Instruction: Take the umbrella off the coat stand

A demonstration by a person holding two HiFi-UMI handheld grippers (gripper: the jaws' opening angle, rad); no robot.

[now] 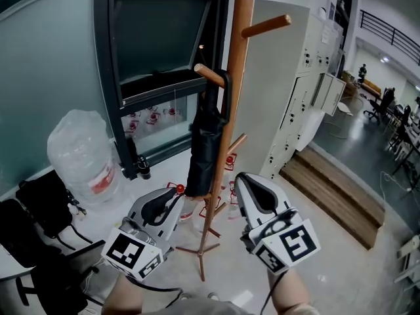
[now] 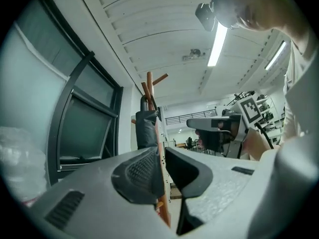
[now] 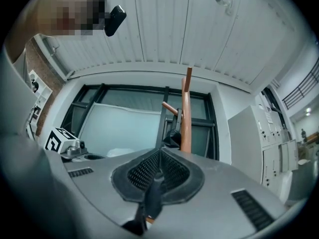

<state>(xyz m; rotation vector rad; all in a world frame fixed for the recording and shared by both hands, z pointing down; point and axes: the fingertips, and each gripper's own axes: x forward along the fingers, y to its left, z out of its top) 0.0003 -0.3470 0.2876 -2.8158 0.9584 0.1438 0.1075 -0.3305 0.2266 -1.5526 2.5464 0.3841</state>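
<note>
Umbrella [image 1: 205,143]: likely light, limp canopy; grasp at rigid hooked handle [image 1: 228,97]; left tongs [image 1: 174,193] barely parted, right tongs [image 1: 245,178] closed

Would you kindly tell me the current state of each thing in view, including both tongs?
Coat stand: upright, top peg bare.
Umbrella: folded, hanging by its hooked handle from a lower peg.
Left tongs: slightly apart, nothing between them.
Right tongs: shut, empty.
Water bottle: upright beside the window.
</note>
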